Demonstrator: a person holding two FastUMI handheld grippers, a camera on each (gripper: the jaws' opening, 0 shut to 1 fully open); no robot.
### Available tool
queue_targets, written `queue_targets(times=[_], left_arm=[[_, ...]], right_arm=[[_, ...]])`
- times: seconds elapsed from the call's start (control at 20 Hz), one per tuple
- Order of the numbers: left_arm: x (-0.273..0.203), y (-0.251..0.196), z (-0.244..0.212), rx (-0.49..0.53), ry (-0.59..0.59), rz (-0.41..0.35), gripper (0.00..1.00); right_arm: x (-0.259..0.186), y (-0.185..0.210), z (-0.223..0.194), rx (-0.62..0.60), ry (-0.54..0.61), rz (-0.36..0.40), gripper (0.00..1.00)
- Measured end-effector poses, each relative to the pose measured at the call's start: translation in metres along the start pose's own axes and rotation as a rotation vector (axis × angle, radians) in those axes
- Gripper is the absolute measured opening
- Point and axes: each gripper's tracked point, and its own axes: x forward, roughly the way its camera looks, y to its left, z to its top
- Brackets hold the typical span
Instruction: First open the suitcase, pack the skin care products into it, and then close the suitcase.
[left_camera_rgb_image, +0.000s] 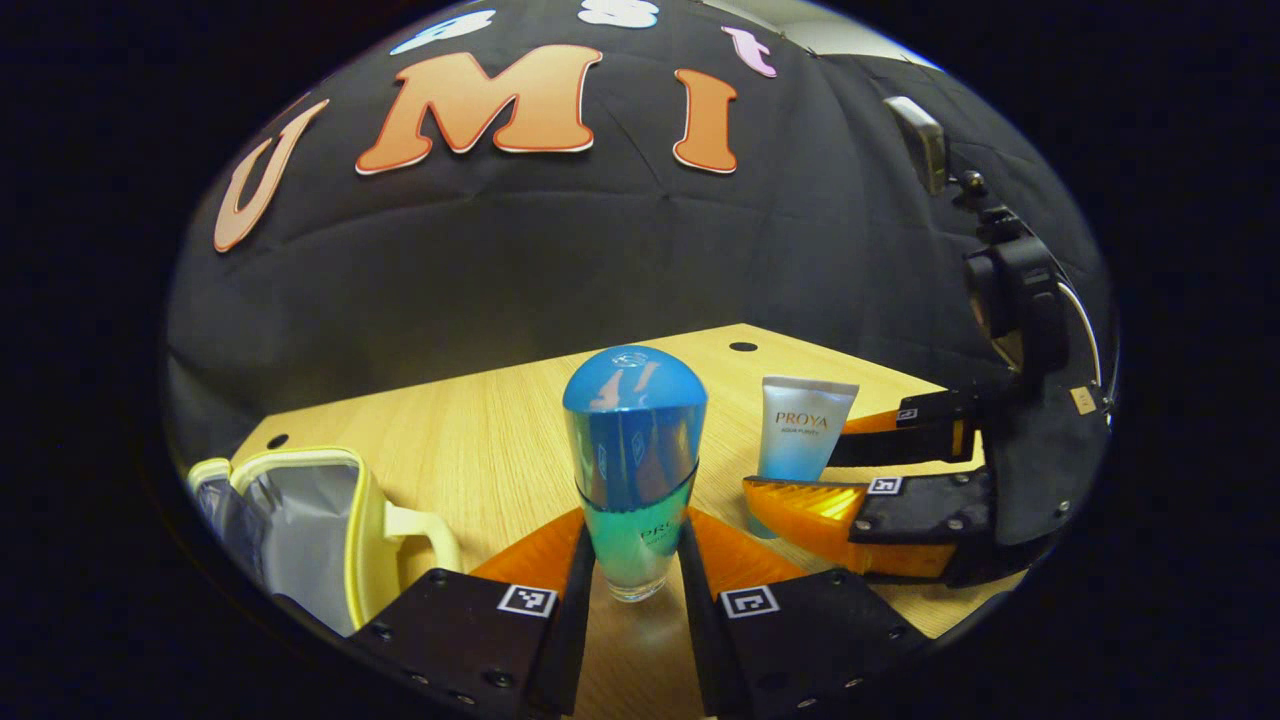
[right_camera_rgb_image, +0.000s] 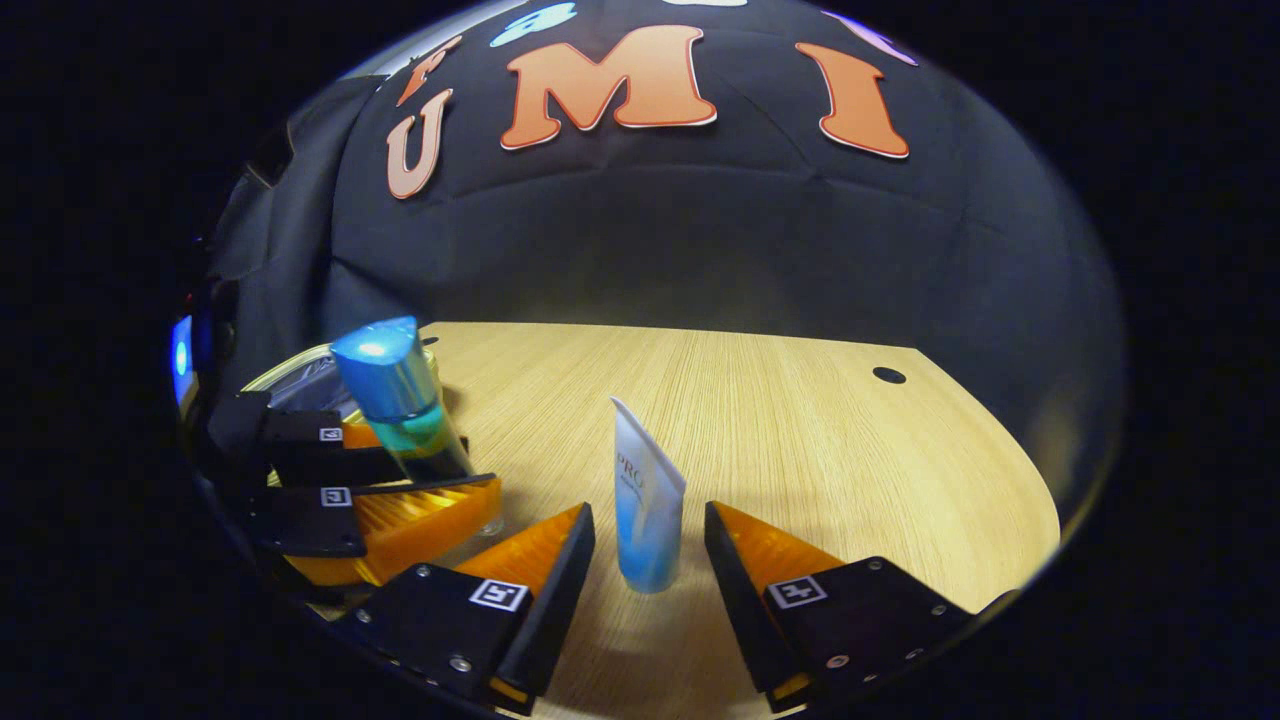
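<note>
A blue-capped glass bottle (left_camera_rgb_image: 635, 470) stands on the wooden table (left_camera_rgb_image: 480, 430); my left gripper (left_camera_rgb_image: 637, 545) is shut on its lower body, both fingers pressing its sides. To its right a white-and-blue tube (left_camera_rgb_image: 805, 430) stands on its cap between the fingers of my right gripper (left_camera_rgb_image: 800, 460). In the right gripper view the tube (right_camera_rgb_image: 648, 500) is edge-on, with gaps to each finger, so my right gripper (right_camera_rgb_image: 648, 515) is open around it. At the left of that view are the bottle (right_camera_rgb_image: 395, 395) and my left gripper (right_camera_rgb_image: 440, 465). The small yellow-trimmed suitcase (left_camera_rgb_image: 300, 520) lies open at left.
The suitcase's rim (right_camera_rgb_image: 300, 375) shows behind the bottle in the right gripper view. Bare tabletop (right_camera_rgb_image: 800, 430) stretches to the right, with a cable hole (right_camera_rgb_image: 888, 375) near its far edge. The booth's black cloth wall stands close behind the table.
</note>
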Motion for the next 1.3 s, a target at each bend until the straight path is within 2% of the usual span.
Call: queue_targets(times=[0.05, 0.1, 0.15, 0.2, 0.25, 0.35, 0.9, 1.1, 1.3], left_arm=[[-0.004, 0.000, 0.001, -0.011, -0.001, -0.001, 0.45], [-0.005, 0.004, 0.006, -0.020, -0.003, 0.009, 0.43], [-0.009, 0.007, 0.009, -0.028, 0.001, 0.020, 0.45], [-0.012, 0.012, 0.014, -0.041, 0.002, 0.032, 0.45], [-0.017, 0.018, 0.018, -0.055, 0.006, 0.043, 0.45], [-0.025, 0.030, 0.030, -0.064, 0.004, 0.070, 0.45], [-0.102, 0.116, 0.113, -0.061, -0.047, 0.186, 0.45], [-0.135, 0.161, 0.123, -0.067, -0.049, 0.239, 0.45], [-0.164, 0.205, 0.113, -0.091, -0.042, 0.295, 0.45]], right_arm=[[0.002, 0.002, -0.008, -0.009, 0.033, 0.000, 0.69], [0.001, 0.007, -0.010, -0.013, 0.047, 0.009, 0.60], [0.003, 0.007, -0.007, -0.019, 0.039, -0.003, 0.57], [0.003, 0.013, -0.005, -0.017, 0.051, 0.011, 0.39], [-0.002, 0.019, -0.003, -0.013, 0.063, 0.035, 0.42], [-0.011, 0.029, 0.009, -0.023, 0.064, 0.064, 0.41], [-0.067, 0.089, 0.128, -0.038, -0.026, 0.140, 0.41], [-0.077, 0.120, 0.159, -0.024, -0.065, 0.176, 0.41], [-0.077, 0.160, 0.166, -0.003, -0.065, 0.224, 0.40]])
